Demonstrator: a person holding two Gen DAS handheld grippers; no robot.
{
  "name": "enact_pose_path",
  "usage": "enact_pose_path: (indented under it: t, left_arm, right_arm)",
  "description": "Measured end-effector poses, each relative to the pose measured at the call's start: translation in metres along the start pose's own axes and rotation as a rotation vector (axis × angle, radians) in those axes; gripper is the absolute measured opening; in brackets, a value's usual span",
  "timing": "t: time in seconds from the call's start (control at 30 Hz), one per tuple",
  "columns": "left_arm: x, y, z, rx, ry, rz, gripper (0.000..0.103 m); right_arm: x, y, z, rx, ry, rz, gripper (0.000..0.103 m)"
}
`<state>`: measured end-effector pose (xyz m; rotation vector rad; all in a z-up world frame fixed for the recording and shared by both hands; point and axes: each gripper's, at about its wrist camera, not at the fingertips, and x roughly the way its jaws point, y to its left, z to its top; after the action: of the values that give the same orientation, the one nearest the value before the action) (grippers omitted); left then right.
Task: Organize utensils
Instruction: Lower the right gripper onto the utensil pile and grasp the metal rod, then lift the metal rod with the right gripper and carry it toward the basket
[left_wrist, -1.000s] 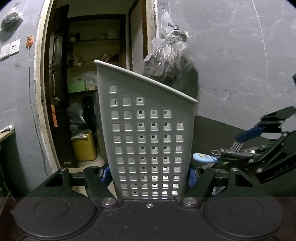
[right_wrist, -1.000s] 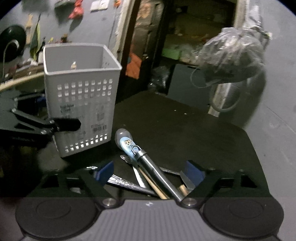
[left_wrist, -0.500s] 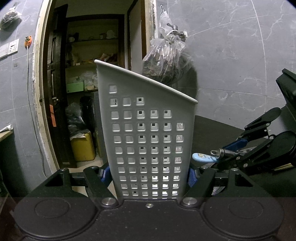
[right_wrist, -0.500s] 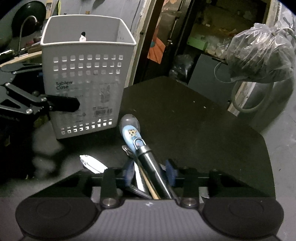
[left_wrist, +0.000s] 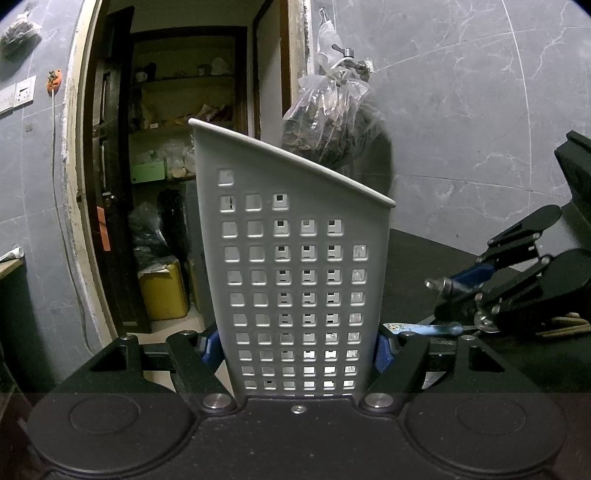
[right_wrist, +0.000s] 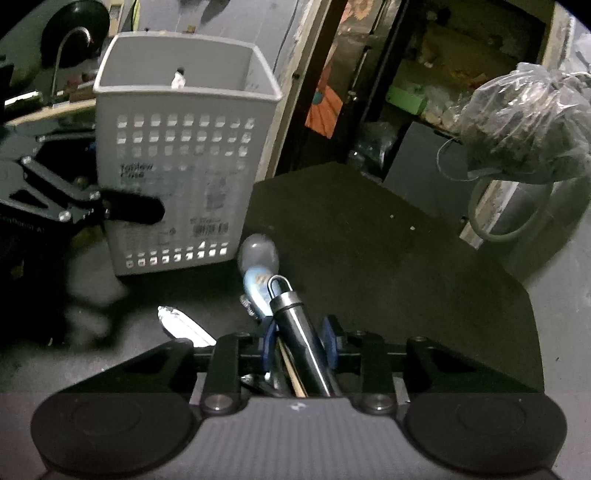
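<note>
- the right gripper (right_wrist: 299, 341) is sitting lowest in the right wrist view, its blue-padded jaws drawn in narrow around a bundle of utensils; they have just been closing, and the pads are now pressing the sides of a steel-handled utensil (right_wrist: 301, 332) with a wire loop at its tip.
- wedged in the same bundle, a thin wooden stick (right_wrist: 291, 373) is lying just left of the steel handle, and a spoon (right_wrist: 258, 269) with a pale blue printed handle and a grey bowl is poking forward past the jaws toward the basket.
- just left of the jaws, a shiny embossed metal handle (right_wrist: 181, 323) is lying on the dark tabletop (right_wrist: 388, 258), outside the grip.
- beyond the spoon's bowl, the grey perforated utensil basket (right_wrist: 184, 166) is standing upright on the tabletop, with a small white tip showing inside near its far wall.
- the left gripper (left_wrist: 297, 347) is clamping that basket (left_wrist: 299, 280) low down, blue pads pressed on both side walls; in the right wrist view one of its black fingers (right_wrist: 133, 210) is lying across the basket's front.
- in the left wrist view, the right gripper (left_wrist: 461, 288) is showing at the right edge, low over the tabletop beside the basket, with the steel handle sticking out of it.
- farther back, a clear plastic bag (left_wrist: 328, 122) of dark stuff is hanging on the grey tiled wall (left_wrist: 461, 129), next to an open doorway with cluttered shelves (left_wrist: 177, 125) and a yellow jerrycan (left_wrist: 162, 291).
</note>
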<state>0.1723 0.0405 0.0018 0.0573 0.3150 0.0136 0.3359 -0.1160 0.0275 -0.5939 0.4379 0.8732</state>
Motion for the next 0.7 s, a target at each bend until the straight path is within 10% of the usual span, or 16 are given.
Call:
enact_pose_path:
  t: [0.7]
  left_arm:
    - [-0.008,-0.006,-0.002,0.000,0.008,-0.010,0.075]
  right_arm:
    - [-0.046,-0.063,0.007,0.283,-0.305,-0.239,0.024]
